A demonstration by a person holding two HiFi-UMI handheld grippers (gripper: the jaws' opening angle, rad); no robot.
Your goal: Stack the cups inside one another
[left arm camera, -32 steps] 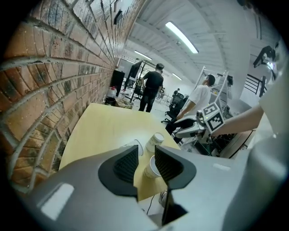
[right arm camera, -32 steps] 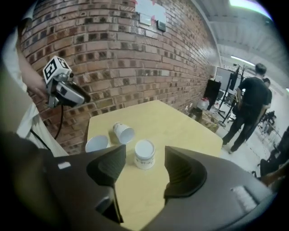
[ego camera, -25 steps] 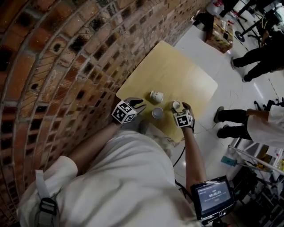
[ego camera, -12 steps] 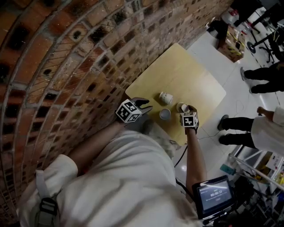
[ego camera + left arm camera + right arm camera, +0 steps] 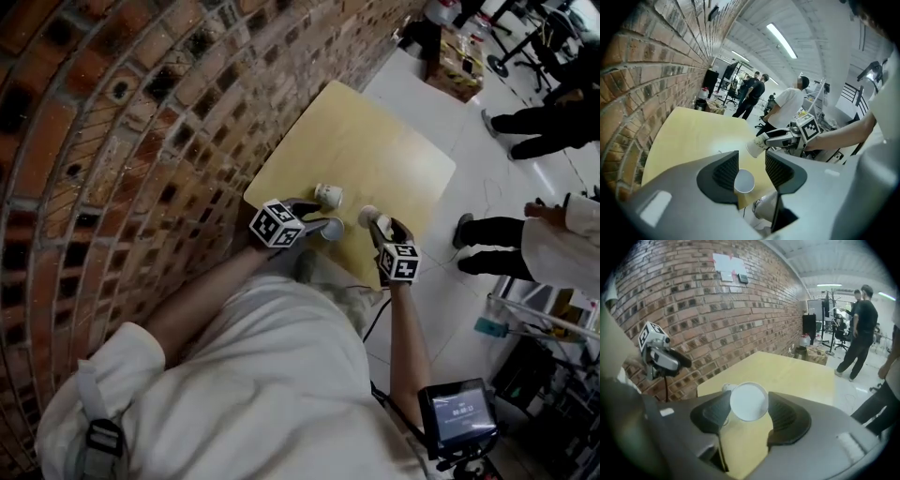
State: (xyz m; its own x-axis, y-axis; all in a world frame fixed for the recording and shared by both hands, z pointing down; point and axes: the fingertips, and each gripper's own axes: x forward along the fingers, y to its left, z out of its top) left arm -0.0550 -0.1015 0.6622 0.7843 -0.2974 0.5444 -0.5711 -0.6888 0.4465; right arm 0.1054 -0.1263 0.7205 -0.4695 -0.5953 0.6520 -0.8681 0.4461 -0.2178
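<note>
Now the left tongs [image 5: 752, 165], just opening, stand apart around an upright cup [image 5: 744, 181] on the counter [image 5: 375, 150]; the right tongs [image 5: 749, 409], just closing, clamp a tilted cup [image 5: 749, 401] aloft.

Support: pale wooden table [image 5: 375, 150], square top, one side along the brick wall [image 5: 141, 141].
Far cup [image 5: 327, 195]: white, near the wall-side edge.
Near cup [image 5: 331, 229]: white, upright, mouth up, near the front edge.

place: lab | signs: brick wall [image 5: 131, 131], equipment stands [image 5: 828, 329], screen [image 5: 457, 413]
</note>
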